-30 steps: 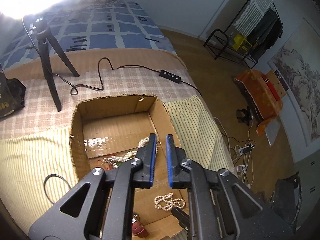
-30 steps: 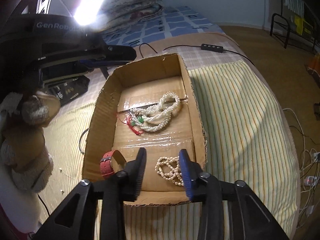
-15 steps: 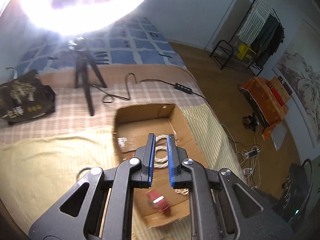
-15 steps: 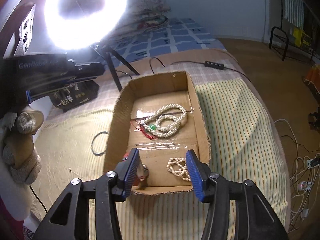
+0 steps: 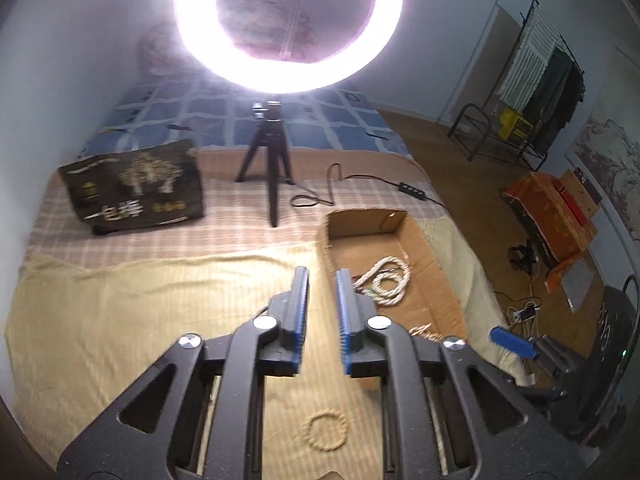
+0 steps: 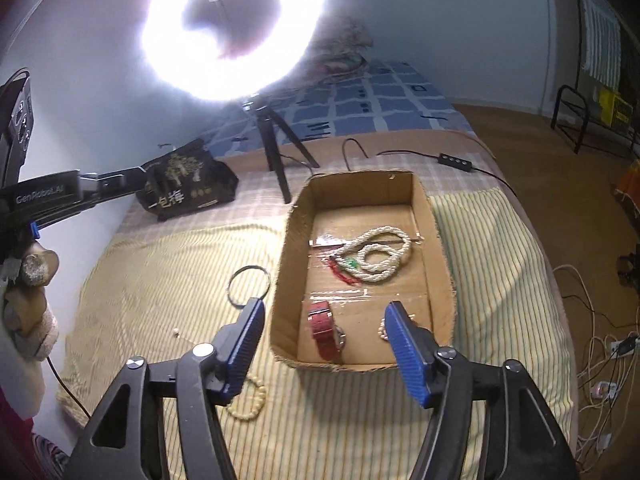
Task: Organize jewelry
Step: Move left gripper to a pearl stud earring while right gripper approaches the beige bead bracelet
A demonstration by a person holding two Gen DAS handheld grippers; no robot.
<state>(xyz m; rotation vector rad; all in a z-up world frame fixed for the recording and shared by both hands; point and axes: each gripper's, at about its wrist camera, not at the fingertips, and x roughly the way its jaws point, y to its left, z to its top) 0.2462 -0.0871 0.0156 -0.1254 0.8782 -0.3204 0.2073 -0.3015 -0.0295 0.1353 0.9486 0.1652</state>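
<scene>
Bed [image 6: 500,248] carries cardboard box [image 6: 288,280], tripod [image 6: 276,148], bag [image 6: 188,188].

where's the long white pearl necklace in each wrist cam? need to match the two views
Left wrist: long pearl necklace lies right of centre, coiled on the cardboard box floor, just right of the left gripper.
Right wrist: it lies centre-right, in the far half of the box, beyond the red watch.
Shared landmark: the ring light tripod behind the box.
</scene>
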